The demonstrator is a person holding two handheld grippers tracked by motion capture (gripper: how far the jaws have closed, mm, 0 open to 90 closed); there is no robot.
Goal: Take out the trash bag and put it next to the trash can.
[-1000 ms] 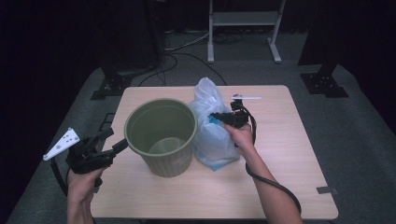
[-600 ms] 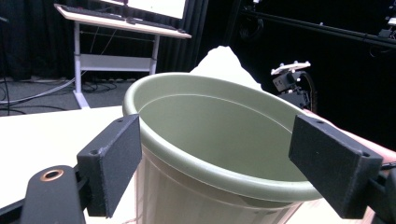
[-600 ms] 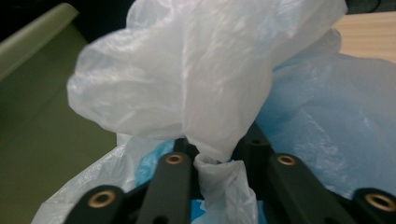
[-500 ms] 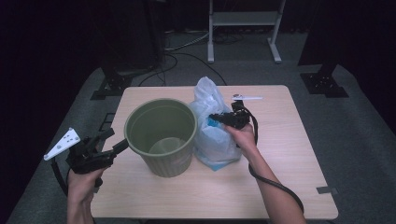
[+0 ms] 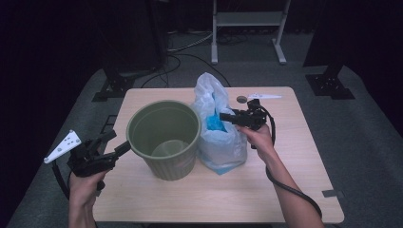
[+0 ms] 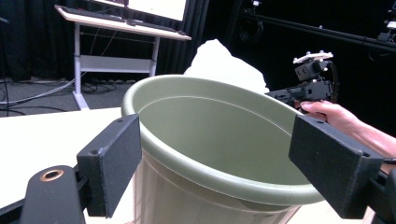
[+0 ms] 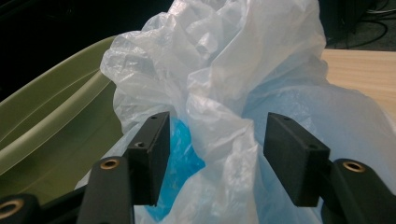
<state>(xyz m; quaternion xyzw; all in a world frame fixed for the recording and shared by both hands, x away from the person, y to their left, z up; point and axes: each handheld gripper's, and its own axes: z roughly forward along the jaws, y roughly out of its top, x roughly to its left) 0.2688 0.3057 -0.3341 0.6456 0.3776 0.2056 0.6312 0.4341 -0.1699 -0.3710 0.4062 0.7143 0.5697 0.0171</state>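
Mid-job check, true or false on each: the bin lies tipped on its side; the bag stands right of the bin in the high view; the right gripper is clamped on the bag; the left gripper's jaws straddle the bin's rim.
1. The green bin lies tipped over. False: it stands upright.
2. The plastic bag stands right of the bin. True.
3. The right gripper is clamped on the bag. False: its jaws have just been opening, with bag plastic between them.
4. The left gripper is open astride the bin's rim. True.
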